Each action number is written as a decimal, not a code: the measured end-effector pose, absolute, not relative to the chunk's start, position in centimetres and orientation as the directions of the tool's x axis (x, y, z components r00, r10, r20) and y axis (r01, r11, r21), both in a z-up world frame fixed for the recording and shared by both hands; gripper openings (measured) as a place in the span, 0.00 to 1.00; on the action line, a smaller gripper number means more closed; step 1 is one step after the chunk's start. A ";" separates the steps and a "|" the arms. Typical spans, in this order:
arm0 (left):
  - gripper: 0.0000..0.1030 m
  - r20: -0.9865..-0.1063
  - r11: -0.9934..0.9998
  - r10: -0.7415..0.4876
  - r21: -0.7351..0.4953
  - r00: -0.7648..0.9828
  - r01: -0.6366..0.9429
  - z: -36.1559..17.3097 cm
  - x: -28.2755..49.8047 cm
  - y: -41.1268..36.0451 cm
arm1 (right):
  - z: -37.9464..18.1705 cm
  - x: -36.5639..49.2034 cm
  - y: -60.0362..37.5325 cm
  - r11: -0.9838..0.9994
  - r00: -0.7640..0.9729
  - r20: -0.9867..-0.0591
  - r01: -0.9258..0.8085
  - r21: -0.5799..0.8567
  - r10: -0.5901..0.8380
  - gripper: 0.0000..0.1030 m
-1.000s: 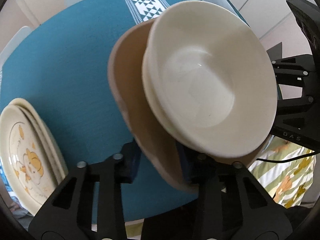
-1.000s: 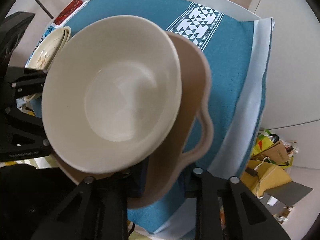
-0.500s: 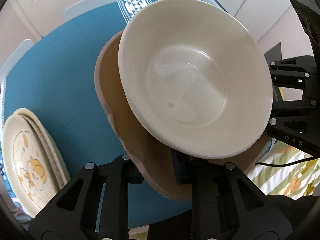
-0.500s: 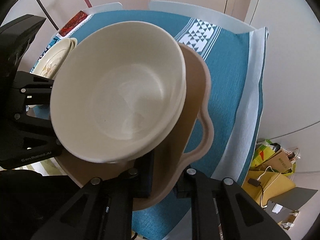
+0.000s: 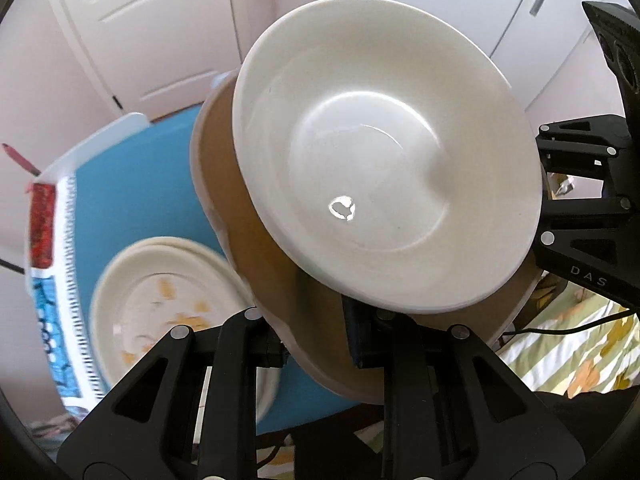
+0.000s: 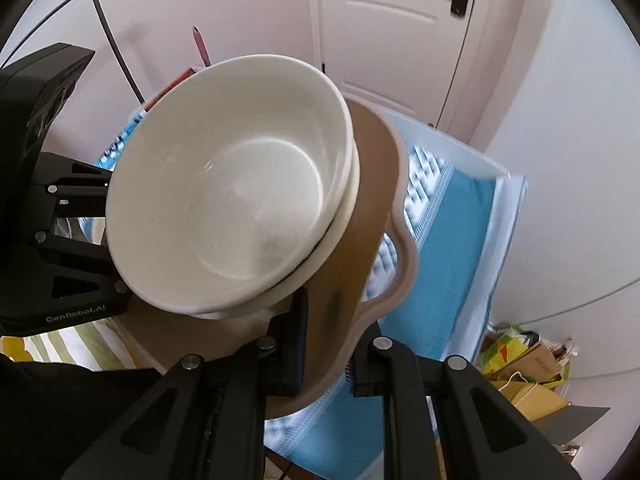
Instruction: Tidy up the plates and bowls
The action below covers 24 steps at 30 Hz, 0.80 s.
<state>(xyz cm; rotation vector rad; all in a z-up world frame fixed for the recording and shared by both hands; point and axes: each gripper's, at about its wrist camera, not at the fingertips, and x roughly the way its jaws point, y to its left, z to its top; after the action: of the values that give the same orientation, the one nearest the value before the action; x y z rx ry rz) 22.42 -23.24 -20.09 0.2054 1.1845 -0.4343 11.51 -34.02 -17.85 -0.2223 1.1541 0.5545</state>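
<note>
A tan plate with wavy handles (image 5: 256, 248) (image 6: 368, 216) carries stacked cream bowls (image 5: 384, 168) (image 6: 232, 212) and is held in the air over the blue tablecloth. My left gripper (image 5: 316, 340) is shut on the plate's near rim at one side. My right gripper (image 6: 326, 356) is shut on the rim next to a handle at the other side. The stack is tilted towards the cameras. A stack of cream plates with a yellow cartoon print (image 5: 168, 304) lies on the table below, at the lower left of the left wrist view.
The blue tablecloth (image 5: 132, 184) (image 6: 444, 256) covers a white table (image 6: 464, 160). A red packet (image 5: 42, 224) lies at its far left edge. White doors (image 6: 400, 28) stand behind. Bags and boxes (image 6: 528, 364) sit on the floor at the right.
Both grippers have lifted the tan plate with the bowls and tipped upward, so doors and walls now show. The stack of printed plates has come closer under the left gripper.
</note>
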 end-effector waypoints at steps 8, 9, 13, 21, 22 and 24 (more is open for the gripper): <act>0.18 -0.929 0.888 -0.198 -0.035 0.313 0.459 -18.5 22.3 -16.4 | -15.5 10.8 -26.0 0.848 0.312 -0.901 -0.519 0.105 0.302 0.14; 0.18 -0.931 0.886 -0.196 -0.033 0.308 0.463 -18.5 22.3 -15.2 | -15.6 10.6 -24.7 0.850 0.312 -0.900 -0.516 0.109 0.305 0.14; 0.18 -0.943 0.877 -0.180 -0.025 0.280 0.480 -19.7 20.9 -11.3 | -16.3 10.0 -21.1 0.858 0.301 -0.902 -0.497 0.127 0.308 0.14; 0.18 -0.960 0.868 -0.180 -0.054 0.212 0.494 -24.0 21.3 -5.7 | -19.2 8.7 -15.3 0.882 0.255 -0.921 -0.444 0.160 0.295 0.14; 0.18 -0.962 0.868 -0.179 -0.055 0.207 0.494 -24.6 21.3 -5.3 | -19.6 8.6 -15.0 0.884 0.248 -0.923 -0.438 0.163 0.293 0.14; 0.18 -0.965 0.869 -0.179 -0.063 0.192 0.490 -25.4 21.4 -4.7 | -20.4 8.5 -14.3 0.889 0.240 -0.927 -0.426 0.165 0.287 0.14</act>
<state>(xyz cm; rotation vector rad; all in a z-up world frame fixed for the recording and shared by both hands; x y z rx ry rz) 21.38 -4.74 -25.42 0.2845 1.2978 -0.4785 8.52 -14.30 -20.37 -0.1308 1.2359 0.4899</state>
